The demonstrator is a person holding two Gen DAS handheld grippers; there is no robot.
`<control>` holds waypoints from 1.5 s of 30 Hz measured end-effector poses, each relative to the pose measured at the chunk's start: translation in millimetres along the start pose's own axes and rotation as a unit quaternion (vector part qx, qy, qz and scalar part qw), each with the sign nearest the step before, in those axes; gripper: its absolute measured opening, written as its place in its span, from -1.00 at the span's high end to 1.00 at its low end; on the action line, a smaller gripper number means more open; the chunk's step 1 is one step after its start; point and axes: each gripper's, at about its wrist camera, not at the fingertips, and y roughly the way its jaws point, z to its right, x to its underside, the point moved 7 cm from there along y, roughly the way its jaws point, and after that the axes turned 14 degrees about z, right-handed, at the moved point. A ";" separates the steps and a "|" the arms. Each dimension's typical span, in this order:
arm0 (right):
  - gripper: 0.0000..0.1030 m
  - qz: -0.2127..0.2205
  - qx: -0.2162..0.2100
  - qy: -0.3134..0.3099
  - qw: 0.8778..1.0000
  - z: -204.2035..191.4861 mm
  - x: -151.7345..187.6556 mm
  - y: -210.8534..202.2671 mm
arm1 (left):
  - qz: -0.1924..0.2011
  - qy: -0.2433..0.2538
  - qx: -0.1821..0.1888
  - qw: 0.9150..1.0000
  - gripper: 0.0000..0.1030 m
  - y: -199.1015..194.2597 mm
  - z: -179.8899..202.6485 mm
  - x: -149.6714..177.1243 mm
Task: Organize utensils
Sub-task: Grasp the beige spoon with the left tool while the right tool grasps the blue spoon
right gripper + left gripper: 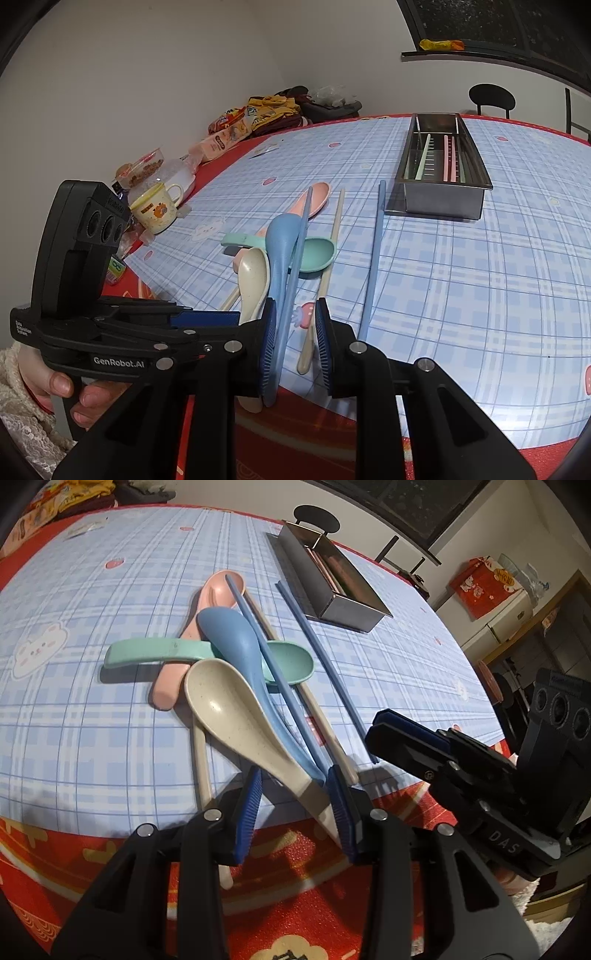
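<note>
Four pastel spoons (236,672) (crisscrossed)

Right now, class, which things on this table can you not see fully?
- Metal box contents, left wrist view: its near wall hides most.
- Pink spoon handle, both views: green spoon and blue spoon cover its middle.
- Beige spoon handle end, left wrist view: behind the left gripper's finger.
- Snack packet labels, right wrist view: too small.
</note>
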 end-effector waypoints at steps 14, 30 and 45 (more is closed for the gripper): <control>0.58 -0.013 -0.002 0.005 1.000 -1.6 2.4 5.0 | 0.013 -0.001 0.014 1.000 0.33 0.7 -1.0 3.2; 0.58 -0.044 0.007 0.007 0.999 -0.2 6.5 16.6 | 0.000 -0.022 0.056 0.998 0.41 -3.0 -6.2 4.8; 0.58 -0.077 0.012 0.005 0.997 4.7 4.1 38.3 | 0.022 -0.011 0.049 0.998 0.79 -12.2 -16.5 -2.1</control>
